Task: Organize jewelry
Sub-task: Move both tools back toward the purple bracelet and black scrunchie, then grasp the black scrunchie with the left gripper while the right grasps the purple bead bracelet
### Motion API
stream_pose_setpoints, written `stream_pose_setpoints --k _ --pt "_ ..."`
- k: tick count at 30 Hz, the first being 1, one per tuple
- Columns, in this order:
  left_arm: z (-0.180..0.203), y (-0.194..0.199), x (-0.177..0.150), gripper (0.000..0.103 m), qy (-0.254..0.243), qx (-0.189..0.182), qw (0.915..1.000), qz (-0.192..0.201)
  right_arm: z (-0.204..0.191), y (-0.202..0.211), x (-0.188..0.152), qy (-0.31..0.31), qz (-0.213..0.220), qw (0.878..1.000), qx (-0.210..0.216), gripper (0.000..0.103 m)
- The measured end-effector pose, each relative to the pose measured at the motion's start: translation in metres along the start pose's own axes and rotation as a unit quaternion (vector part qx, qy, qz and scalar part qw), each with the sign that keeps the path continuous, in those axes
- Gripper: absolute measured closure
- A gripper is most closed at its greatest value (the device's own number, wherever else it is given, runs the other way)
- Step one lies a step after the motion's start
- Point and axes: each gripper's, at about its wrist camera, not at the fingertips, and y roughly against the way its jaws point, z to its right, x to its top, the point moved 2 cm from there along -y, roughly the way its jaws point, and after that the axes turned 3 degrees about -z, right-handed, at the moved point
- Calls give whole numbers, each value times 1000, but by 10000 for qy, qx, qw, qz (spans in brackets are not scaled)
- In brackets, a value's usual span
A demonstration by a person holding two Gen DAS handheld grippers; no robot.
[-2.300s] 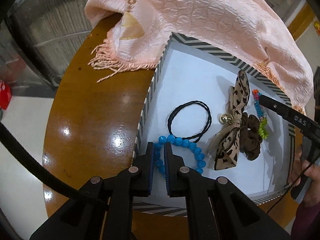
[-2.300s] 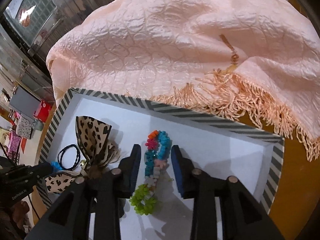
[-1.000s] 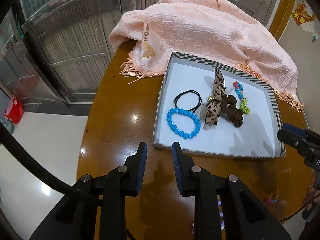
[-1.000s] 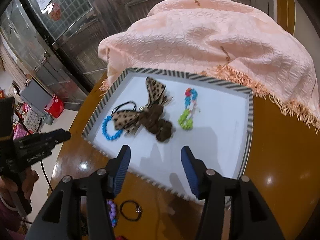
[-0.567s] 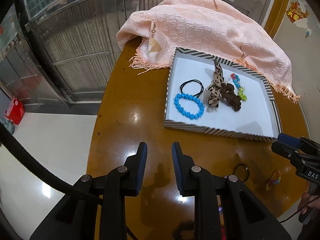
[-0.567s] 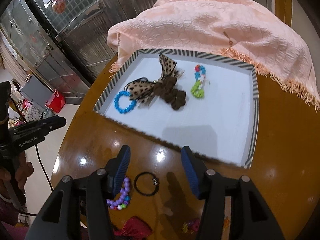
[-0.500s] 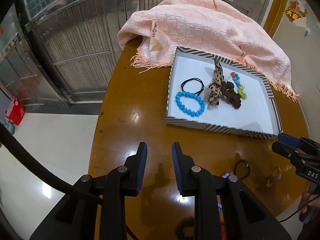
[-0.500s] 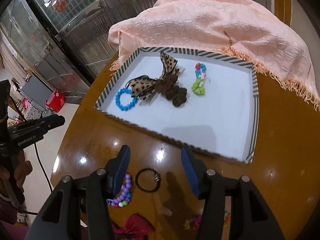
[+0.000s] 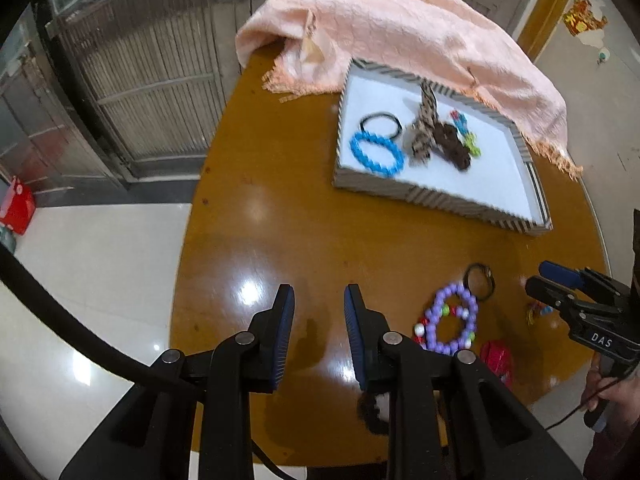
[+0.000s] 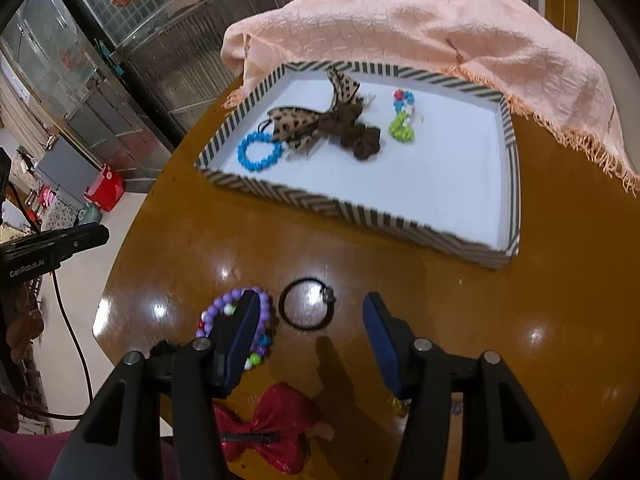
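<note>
A striped-rim white tray (image 9: 440, 196) (image 10: 360, 210) on the round brown table holds a blue bead bracelet (image 9: 376, 154) (image 10: 259, 152), a black hair tie (image 9: 380, 124), a leopard bow scrunchie (image 9: 426, 128) (image 10: 320, 120) and a colourful bead piece (image 10: 402, 118). On the table nearer me lie a purple bead bracelet (image 9: 450, 320) (image 10: 222, 310), a black hair tie (image 9: 479, 280) (image 10: 306, 304) and a red bow (image 10: 276, 416). My left gripper (image 9: 318, 320) is open and empty above bare table. My right gripper (image 10: 310, 336) is open and empty, straddling the black hair tie from above.
A peach fringed cloth (image 9: 400, 32) (image 10: 420, 28) is draped behind the tray. A small colourful charm (image 9: 538, 312) lies near the right table edge. A dark fuzzy item (image 9: 372, 412) sits under the left gripper. The table edge drops to white floor (image 9: 80, 280) on the left.
Both grippers have pulled back from the tray toward the near table edge. The loose items on the table have come into view. Both stay open.
</note>
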Motion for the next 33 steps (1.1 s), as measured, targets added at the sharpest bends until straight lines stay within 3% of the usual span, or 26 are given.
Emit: stream_pose_setpoints --k 13,15,25,33 --pt "21 -20 -42 78 -252 -587 9964 -566 -27 -18 -23 360 -246 9989 176 47" --pt "22 -22 -49 74 -301 -643 9954 -645 -30 -20 -21 400 -229 9988 188 47" --pt "17 -35 -79 69 -311 -771 9905 -1095 -47 -46 -14 669 -422 9968 154 67" --pt "20 -41 -86 65 -349 -806 9879 -1278 -49 -61 -9 612 -557 9962 276 68"
